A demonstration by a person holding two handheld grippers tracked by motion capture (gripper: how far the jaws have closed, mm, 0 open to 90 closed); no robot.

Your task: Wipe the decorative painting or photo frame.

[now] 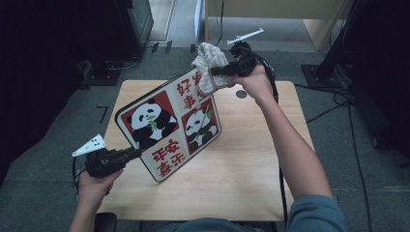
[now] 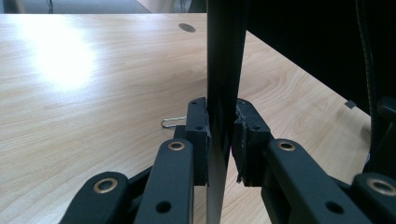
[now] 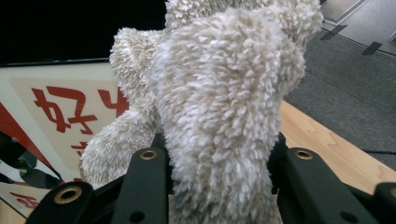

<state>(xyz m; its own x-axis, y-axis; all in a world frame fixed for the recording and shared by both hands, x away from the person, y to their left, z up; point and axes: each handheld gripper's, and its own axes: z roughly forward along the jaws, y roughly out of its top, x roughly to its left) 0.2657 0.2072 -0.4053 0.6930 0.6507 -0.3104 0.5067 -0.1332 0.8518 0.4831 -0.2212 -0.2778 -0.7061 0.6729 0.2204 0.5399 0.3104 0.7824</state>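
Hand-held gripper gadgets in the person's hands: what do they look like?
Each hand-held gripper, left and right, is black, with two jointed jaws dotted with brass-coloured rivets. Each carries a pale three-cornered plate on top and trails a black cable. The person wears a grey-blue sleeve.

Panda board [image 1: 167,128], red characters, tilted above my desk [image 1: 251,159]; fluffy cream cloth [image 1: 209,65] bunched against its top corner.

fluffy cloth [image 3: 224,102]; glossy smooth board [image 1: 169,123]; smooth wooden table [image 1: 241,159].
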